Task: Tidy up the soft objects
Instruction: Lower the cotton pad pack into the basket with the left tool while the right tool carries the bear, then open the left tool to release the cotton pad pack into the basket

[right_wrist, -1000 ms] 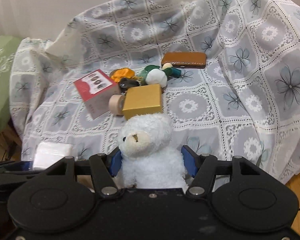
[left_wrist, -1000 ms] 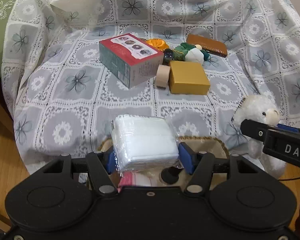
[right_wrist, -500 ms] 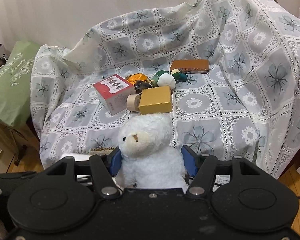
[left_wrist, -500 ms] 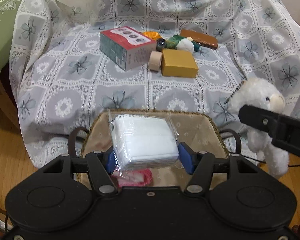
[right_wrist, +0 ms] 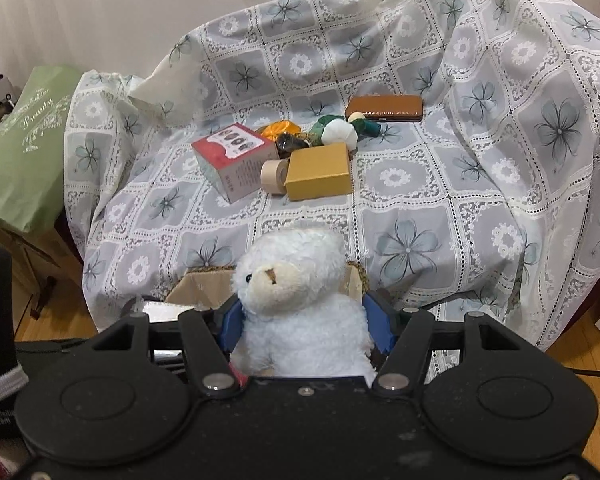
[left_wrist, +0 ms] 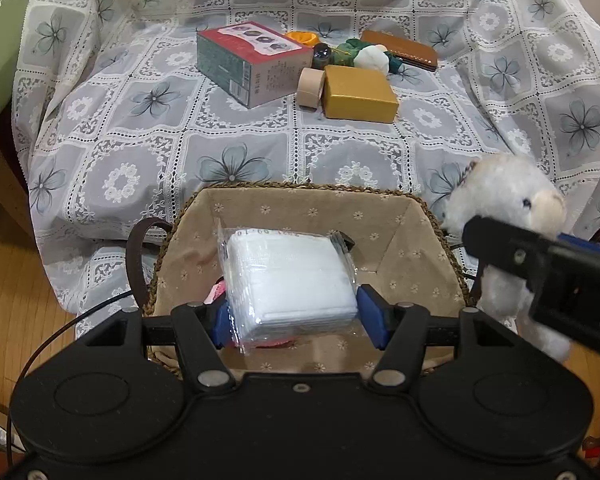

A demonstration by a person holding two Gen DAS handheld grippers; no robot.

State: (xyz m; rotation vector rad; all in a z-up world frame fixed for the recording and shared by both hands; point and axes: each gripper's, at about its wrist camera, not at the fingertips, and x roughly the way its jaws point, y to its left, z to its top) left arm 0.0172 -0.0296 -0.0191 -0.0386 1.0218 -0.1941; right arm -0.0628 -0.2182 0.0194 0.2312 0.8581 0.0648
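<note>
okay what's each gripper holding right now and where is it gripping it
Left gripper: shut on the wrapped white tissue pack, pads on its two side edges. Right gripper: shut on the white plush bear, squeezing its body.

Both views are evenly and softly lit, bright enough to read the lace pattern of the sofa cover (left_wrist: 260, 128) without harsh shadows. Faint shade gathers inside the basket (left_wrist: 432, 240) and under the folds at the cover's upper left corner. The plastic-wrapped white pack (left_wrist: 288, 280) shows mild glare. Fisheye bending curves the cover's edges, and the corners go dark (most plainly at the top). The white plush bear (left_wrist: 508, 216) is slightly soft in the left view.
</note>
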